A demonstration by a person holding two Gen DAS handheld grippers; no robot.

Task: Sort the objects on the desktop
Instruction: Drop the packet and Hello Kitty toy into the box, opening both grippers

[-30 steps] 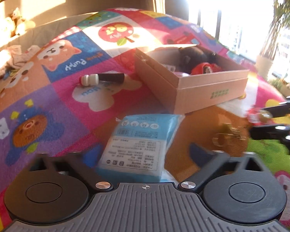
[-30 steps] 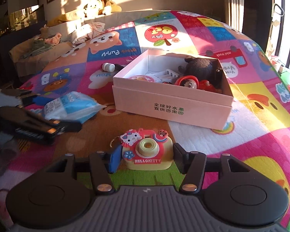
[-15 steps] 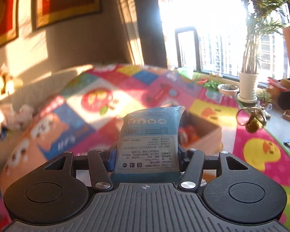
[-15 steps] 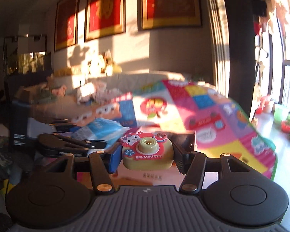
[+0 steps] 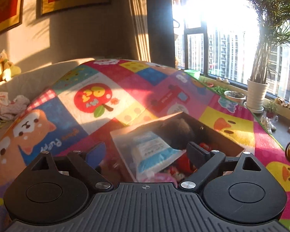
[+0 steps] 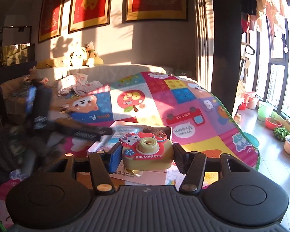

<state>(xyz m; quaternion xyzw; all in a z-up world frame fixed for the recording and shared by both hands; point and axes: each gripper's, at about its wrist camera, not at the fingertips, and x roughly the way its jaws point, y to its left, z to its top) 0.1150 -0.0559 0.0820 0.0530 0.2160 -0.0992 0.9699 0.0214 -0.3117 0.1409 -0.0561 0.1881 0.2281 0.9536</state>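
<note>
My left gripper [image 5: 145, 150] is open and empty above the pink cardboard box [image 5: 123, 147]. The blue tissue pack [image 5: 154, 152] lies inside the box beside a dark plush toy [image 5: 177, 131] and red toys. My right gripper [image 6: 145, 154] is shut on a yellow Hello Kitty toy camera [image 6: 147, 154] and holds it above the box [image 6: 143, 176]. The left gripper [image 6: 87, 131] shows in the right wrist view, over the box's left side.
The box sits on a colourful cartoon play mat [image 5: 98, 104]. A sofa with plush toys [image 6: 85, 58] and clothes is at the back. Plant pots [image 5: 257, 90] and a window line the right side.
My left gripper opened and let the tissue pack drop into the box. My right gripper carried the toy camera up and over the box.
</note>
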